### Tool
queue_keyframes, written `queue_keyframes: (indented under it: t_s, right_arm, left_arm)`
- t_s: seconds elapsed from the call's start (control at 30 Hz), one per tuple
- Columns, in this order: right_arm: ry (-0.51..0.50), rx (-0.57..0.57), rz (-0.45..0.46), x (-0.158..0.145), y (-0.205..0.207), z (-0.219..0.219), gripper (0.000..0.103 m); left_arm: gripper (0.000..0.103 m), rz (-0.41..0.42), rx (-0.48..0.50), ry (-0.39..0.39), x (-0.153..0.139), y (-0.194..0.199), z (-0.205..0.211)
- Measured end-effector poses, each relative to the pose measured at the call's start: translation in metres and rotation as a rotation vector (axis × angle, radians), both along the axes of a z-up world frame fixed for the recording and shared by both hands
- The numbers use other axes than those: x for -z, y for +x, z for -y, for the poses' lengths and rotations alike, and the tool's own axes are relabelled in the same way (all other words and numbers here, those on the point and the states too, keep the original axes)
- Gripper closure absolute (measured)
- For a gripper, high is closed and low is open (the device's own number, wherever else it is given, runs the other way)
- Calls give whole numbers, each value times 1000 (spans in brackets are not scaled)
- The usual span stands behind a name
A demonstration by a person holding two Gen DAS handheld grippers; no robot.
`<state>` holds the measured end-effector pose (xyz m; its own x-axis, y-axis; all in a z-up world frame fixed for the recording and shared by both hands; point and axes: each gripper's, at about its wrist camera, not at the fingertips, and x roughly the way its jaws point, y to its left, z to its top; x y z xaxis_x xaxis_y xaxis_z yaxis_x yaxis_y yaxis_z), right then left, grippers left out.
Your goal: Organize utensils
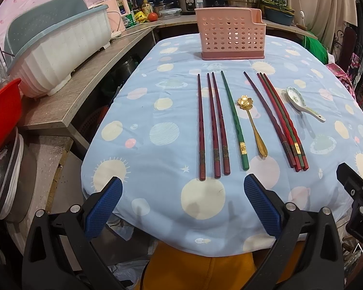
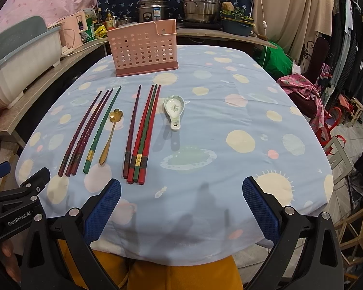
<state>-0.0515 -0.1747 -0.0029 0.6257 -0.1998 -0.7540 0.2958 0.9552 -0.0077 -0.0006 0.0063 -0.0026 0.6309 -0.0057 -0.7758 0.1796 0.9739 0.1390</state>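
A pink perforated utensil holder (image 1: 231, 35) (image 2: 144, 49) stands at the far side of the table. Before it lie three dark red chopsticks (image 1: 214, 125) (image 2: 87, 130), a green chopstick (image 1: 233, 118) (image 2: 101, 130), a gold flower spoon (image 1: 251, 123) (image 2: 109, 137), a bundle of dark, red and green chopsticks (image 1: 278, 120) (image 2: 142, 133), and a white ceramic spoon (image 1: 300, 102) (image 2: 174, 110). My left gripper (image 1: 182, 191) is open and empty above the near table edge. My right gripper (image 2: 181, 191) is open and empty, right of the chopsticks.
The table wears a light blue planet-print cloth (image 1: 157, 111) (image 2: 230, 111). A white dish drainer (image 1: 58, 48) sits on a wooden counter (image 1: 67, 101) at left. Pots (image 2: 200, 2) stand behind. Chairs and clothes (image 2: 326, 91) are at right.
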Motion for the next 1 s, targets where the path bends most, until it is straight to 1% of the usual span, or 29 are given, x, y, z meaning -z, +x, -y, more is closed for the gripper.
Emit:
queue_keyframes:
  t_s: [0.4, 1.0]
  right_arm:
    - [6, 9, -4, 3, 2, -5, 7]
    - [4, -2, -6, 1, 1, 0, 7]
  left_arm:
    - [7, -10, 15, -7, 2, 2, 4]
    - [7, -14, 18, -12, 3, 2, 7]
